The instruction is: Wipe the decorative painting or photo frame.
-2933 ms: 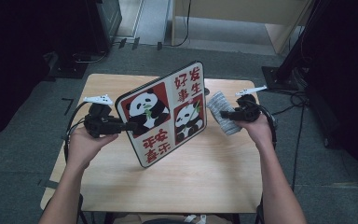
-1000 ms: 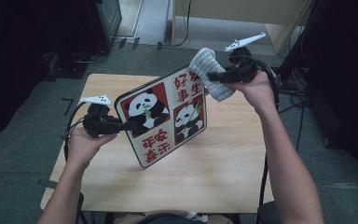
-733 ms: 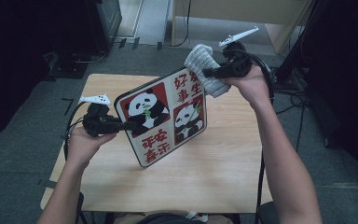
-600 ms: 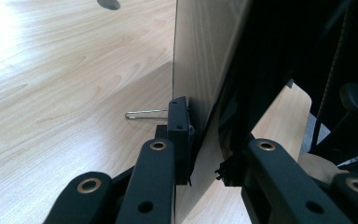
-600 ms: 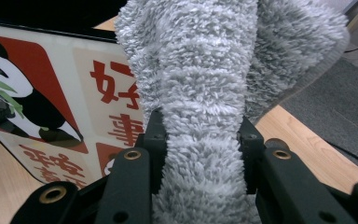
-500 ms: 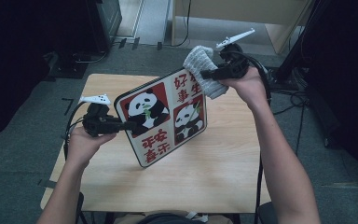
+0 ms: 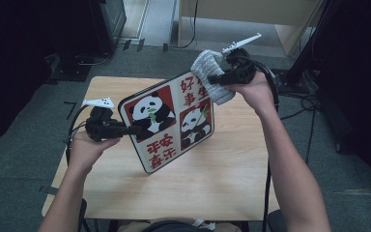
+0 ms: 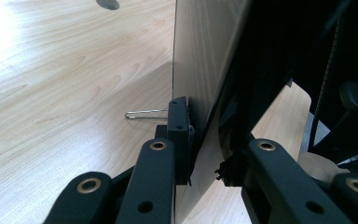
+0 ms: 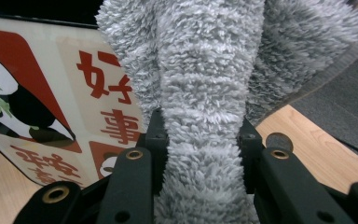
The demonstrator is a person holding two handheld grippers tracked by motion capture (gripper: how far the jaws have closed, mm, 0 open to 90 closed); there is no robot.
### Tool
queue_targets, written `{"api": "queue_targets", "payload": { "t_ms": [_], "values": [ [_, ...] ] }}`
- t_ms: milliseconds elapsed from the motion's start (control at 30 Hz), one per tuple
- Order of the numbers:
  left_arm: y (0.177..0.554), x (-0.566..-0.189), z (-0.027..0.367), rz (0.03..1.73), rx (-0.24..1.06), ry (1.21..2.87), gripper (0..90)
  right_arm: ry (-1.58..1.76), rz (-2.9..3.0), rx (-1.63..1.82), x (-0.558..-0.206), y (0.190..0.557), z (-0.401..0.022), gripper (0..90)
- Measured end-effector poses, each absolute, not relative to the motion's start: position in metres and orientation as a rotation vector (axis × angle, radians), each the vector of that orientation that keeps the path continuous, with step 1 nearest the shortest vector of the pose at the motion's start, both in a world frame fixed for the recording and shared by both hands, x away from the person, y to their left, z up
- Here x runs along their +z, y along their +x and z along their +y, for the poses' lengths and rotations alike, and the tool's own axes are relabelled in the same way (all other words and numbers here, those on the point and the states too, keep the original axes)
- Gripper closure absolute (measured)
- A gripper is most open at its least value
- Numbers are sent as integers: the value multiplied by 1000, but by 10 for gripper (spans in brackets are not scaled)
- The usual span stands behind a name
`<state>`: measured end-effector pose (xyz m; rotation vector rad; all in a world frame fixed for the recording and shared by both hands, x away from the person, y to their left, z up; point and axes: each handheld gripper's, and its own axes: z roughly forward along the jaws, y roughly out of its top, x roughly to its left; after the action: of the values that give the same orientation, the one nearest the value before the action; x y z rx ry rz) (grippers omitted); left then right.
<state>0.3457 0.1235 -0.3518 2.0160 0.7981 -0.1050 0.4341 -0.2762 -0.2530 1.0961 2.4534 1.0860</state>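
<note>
The board [image 7: 171, 121], a flat panel printed with pandas and red characters, stands tilted on the table [image 7: 212, 183], its near bottom corner resting on the wood and its printed face turned toward the person. It is propped this way, it seems, so the face lies open to wiping while one edge is steadied.

The left tongs [image 7: 125, 129] are clamped shut on the board's left edge; in the left gripper view the thin edge [image 8: 200, 140] sits pinched between the two black pads, which holds the panel up off the table. A wire stand [image 8: 147, 113] shows behind it on the back side.

The cloth [image 7: 210, 77], a grey fluffy rag, sits against the board's far right corner. The right tongs [image 7: 220, 79] are closed tight on it: in the right gripper view the pile [image 9: 203, 140] is squeezed narrow between the pads and bulges out above them. The jaws have just closed further on the cloth, probably to take a firmer hold before rubbing. The rag hangs bunched past the tips, so soft pile and not hard plastic meets the print.

Judging by this, the wipe is beginning at the top corner, with the face below yet to be covered.
</note>
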Motion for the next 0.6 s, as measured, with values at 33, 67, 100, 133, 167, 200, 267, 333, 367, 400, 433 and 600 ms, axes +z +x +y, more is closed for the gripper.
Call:
{"api": "queue_targets", "payload": {
  "t_ms": [33, 67, 100, 133, 167, 200, 267, 333, 367, 400, 433, 600],
  "values": [
    [346, -352, 124, 798, -105, 2015, 789, 1092, 2456, 1086, -254, 434, -276, 678],
    [346, -352, 124, 798, -105, 2014, 789, 1088, 2460, 1082, -255, 434, -276, 679],
    [346, -352, 124, 797, -105, 2014, 789, 1077, 2460, 1080, -255, 434, -276, 680],
    [346, -352, 124, 798, -105, 2012, 789, 1078, 2462, 1083, -257, 433, -276, 680],
    [346, -352, 124, 797, -106, 2013, 789, 1074, 2465, 1083, -257, 433, -277, 681],
    [346, -352, 124, 797, -105, 2013, 789, 1076, 2464, 1089, -258, 433, -277, 681],
    [346, -352, 124, 796, -105, 2013, 789, 1074, 2469, 1090, -260, 432, -277, 681],
    [346, -352, 124, 797, -107, 2013, 788, 1070, 2475, 1087, -263, 432, -277, 682],
    [346, -352, 124, 797, -107, 2013, 788, 1073, 2477, 1087, -264, 432, -277, 682],
    [346, -352, 124, 796, -108, 2014, 788, 1065, 2480, 1085, -266, 431, -277, 681],
    [346, -352, 124, 796, -110, 2014, 788, 1068, 2480, 1082, -267, 431, -277, 681],
    [346, -351, 124, 793, -110, 2016, 788, 1070, 2486, 1102, -273, 429, -279, 681]
  ]
}}
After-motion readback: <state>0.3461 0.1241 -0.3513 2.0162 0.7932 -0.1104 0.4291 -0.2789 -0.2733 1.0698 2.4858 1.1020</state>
